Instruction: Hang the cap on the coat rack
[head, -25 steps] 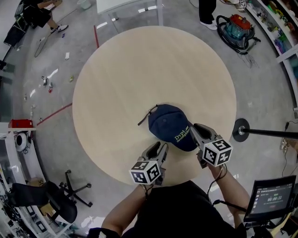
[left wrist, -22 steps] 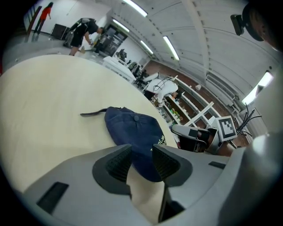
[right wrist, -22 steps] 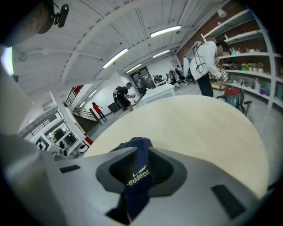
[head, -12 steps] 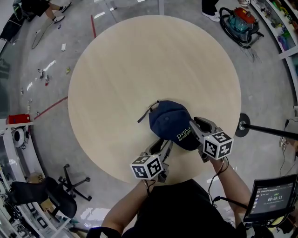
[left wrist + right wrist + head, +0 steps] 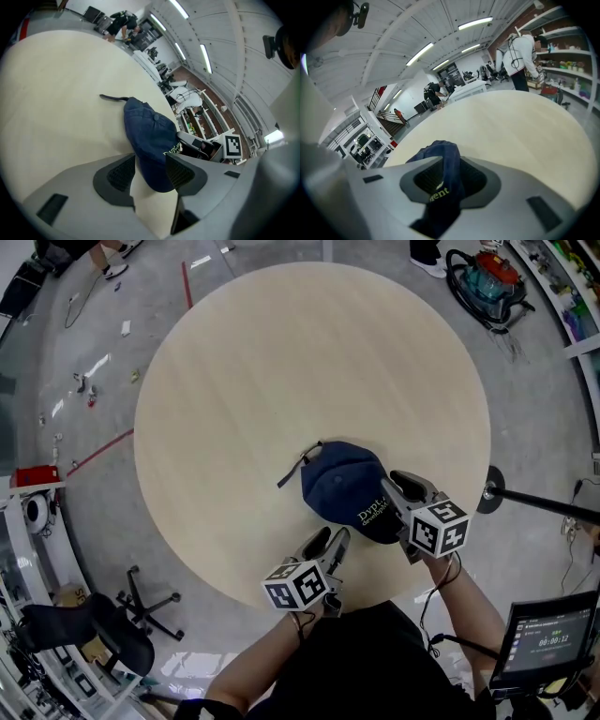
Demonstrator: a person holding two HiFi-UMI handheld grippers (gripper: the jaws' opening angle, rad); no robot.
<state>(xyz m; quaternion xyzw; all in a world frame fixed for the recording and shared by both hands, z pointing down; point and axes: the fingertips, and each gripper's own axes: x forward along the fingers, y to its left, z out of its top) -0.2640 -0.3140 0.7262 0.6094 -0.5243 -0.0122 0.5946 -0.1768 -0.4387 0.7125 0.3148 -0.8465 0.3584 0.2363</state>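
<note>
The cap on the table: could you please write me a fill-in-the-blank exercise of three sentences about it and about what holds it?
1. The cap lies on a pale wooden table whose top has a ____ shape.
2. The colour of the cap is dark ____.
3. The right gripper is shut, and between its jaws it pinches the fabric of the ____.

Missing words: round; blue; cap.
</note>
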